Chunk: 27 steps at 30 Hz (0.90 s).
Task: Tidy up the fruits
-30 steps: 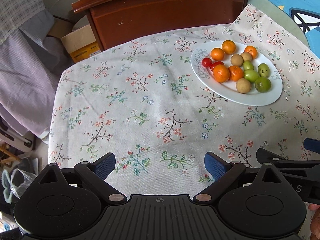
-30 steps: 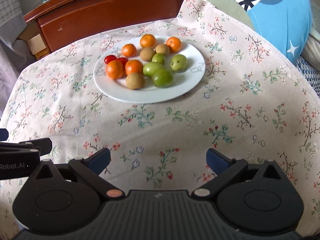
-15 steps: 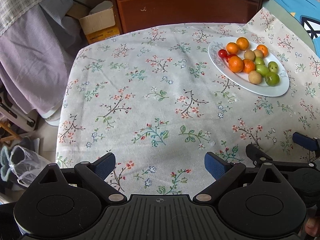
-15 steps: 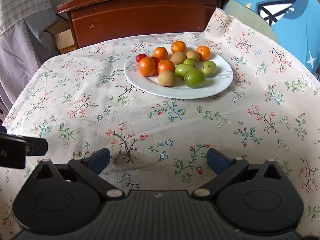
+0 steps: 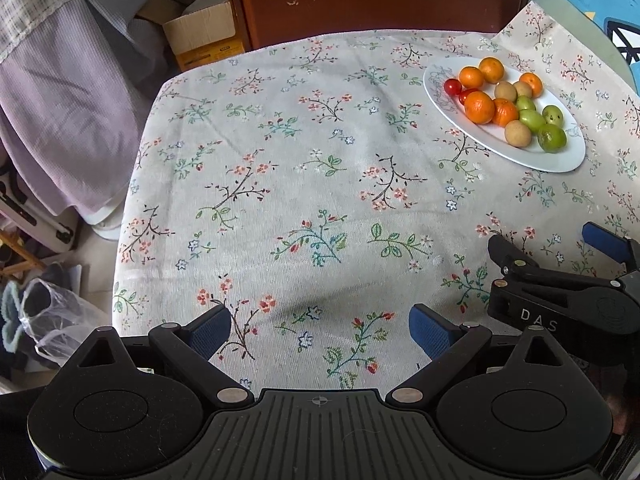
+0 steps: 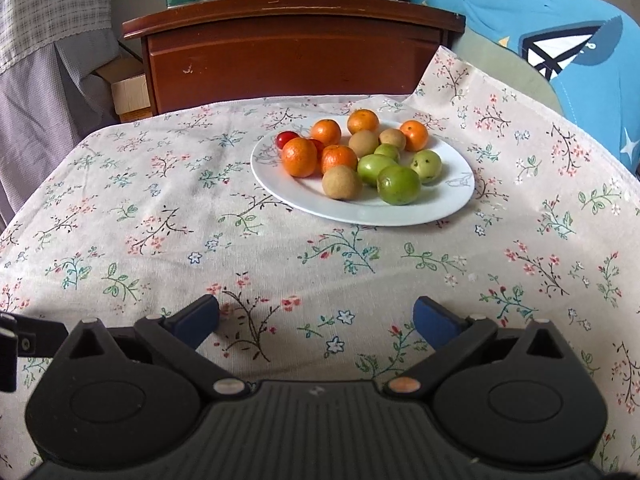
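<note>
Fruits (image 6: 344,160) heaped on smooth oval plate (image 6: 400,212).

You see a beige cloth (image 6: 280,264) printed with pink flowers and green sprigs, a glossy white oval plate (image 6: 400,212) carrying orange, green, tan and red round fruits (image 6: 362,156), a reddish-brown wooden cabinet (image 6: 288,60), and a lilac waffle-weave fabric (image 5: 60,120).
</note>
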Each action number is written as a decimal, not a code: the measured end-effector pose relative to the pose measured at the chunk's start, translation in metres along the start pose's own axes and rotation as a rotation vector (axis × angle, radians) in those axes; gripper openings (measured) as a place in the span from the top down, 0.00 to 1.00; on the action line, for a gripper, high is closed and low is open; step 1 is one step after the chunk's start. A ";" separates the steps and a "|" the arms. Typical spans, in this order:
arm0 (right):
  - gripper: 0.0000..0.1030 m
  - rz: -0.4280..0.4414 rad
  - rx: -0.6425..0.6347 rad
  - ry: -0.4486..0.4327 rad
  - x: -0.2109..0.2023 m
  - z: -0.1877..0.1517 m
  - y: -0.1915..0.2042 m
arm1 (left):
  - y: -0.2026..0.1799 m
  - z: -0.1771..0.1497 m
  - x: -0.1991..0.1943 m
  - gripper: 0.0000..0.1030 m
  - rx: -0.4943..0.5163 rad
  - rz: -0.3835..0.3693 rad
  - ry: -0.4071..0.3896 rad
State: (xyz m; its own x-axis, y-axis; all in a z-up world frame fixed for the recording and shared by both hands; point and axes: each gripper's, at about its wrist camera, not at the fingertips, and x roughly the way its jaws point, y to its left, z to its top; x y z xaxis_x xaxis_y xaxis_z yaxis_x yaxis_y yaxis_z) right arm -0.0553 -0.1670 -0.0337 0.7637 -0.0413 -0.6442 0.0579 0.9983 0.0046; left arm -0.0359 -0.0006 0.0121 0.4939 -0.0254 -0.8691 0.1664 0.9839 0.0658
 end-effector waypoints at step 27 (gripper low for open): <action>0.01 0.003 0.001 -0.007 -0.001 -0.002 -0.001 | 0.011 -0.001 0.016 0.06 -0.030 0.014 0.038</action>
State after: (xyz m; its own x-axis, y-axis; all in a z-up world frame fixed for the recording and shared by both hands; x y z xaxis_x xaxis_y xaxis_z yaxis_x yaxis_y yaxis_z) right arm -0.0569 -0.1677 -0.0345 0.7686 -0.0384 -0.6386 0.0561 0.9984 0.0075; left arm -0.0268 0.0094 -0.0017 0.4633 -0.0052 -0.8862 0.1341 0.9889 0.0643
